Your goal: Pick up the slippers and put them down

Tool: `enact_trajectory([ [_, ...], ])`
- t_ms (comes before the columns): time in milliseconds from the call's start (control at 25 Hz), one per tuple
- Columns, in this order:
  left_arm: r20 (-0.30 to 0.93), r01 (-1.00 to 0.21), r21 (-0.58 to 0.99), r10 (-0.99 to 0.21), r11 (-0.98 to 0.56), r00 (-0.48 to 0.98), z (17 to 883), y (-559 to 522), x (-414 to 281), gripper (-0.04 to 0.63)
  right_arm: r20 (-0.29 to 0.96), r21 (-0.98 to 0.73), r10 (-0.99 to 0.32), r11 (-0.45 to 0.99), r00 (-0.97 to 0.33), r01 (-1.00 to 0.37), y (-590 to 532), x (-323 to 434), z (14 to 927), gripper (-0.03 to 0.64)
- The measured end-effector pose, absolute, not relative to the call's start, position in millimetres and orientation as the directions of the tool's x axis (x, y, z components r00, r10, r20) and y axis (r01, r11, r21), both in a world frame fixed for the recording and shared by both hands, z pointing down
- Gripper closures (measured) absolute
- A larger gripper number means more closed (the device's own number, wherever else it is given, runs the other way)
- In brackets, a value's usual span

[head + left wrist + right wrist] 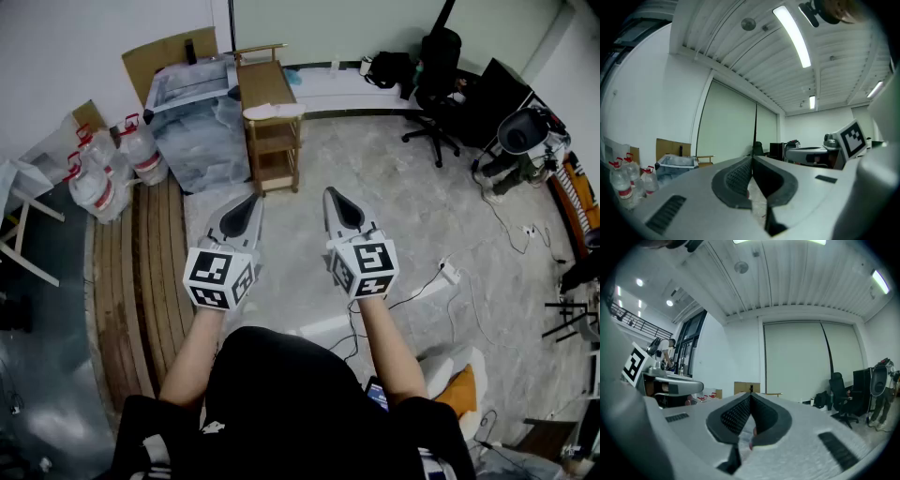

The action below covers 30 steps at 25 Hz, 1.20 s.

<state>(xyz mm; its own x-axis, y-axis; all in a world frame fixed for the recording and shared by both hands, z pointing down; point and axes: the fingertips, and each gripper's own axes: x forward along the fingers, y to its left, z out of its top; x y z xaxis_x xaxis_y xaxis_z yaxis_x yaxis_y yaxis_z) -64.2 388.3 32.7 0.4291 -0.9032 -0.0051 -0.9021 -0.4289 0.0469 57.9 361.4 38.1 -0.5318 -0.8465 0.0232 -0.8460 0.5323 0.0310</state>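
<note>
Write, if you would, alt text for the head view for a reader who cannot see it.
A person in a black top holds two grey two-jaw grippers level, left gripper and right gripper, both shut and empty, over a pale marbled floor. Ahead stands a small wooden shelf rack bearing a pale flat slipper.

I am holding two grippers, one left gripper (pixel 251 204) and one right gripper (pixel 334 197). Ahead of them I am seeing one wooden rack (pixel 264 82) with one pale slipper (pixel 274 112) lying on a shelf of it, one cardboard box (pixel 169 52) against the wall, one plastic-wrapped bundle (pixel 192 127) beside the rack, and one black office chair (pixel 436 80). Off to the left I am counting three water bottles (pixel 142 150) with red caps, though they are crowding together and I cannot be sure of the number, and one white power strip (pixel 448 272) on the floor to the right.
</note>
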Motion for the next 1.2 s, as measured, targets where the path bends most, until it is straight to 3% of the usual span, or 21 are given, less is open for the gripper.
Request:
enact_trajectory([
  [640,0.048,-0.901,0.035,-0.9,-0.432,0.433,51.2,378.8,-55.4,0.589,0.047,0.002,-0.83,0.556,-0.555,-0.831,358.8,68.4,58.8,0.627],
  [1200,0.066,-0.91,0.09,-0.909,-0.406,0.412,68.2,303.0,-85.5,0.589,0.088,-0.006,-0.81,0.582,-0.58,-0.813,279.7,35.5,74.1,0.627],
])
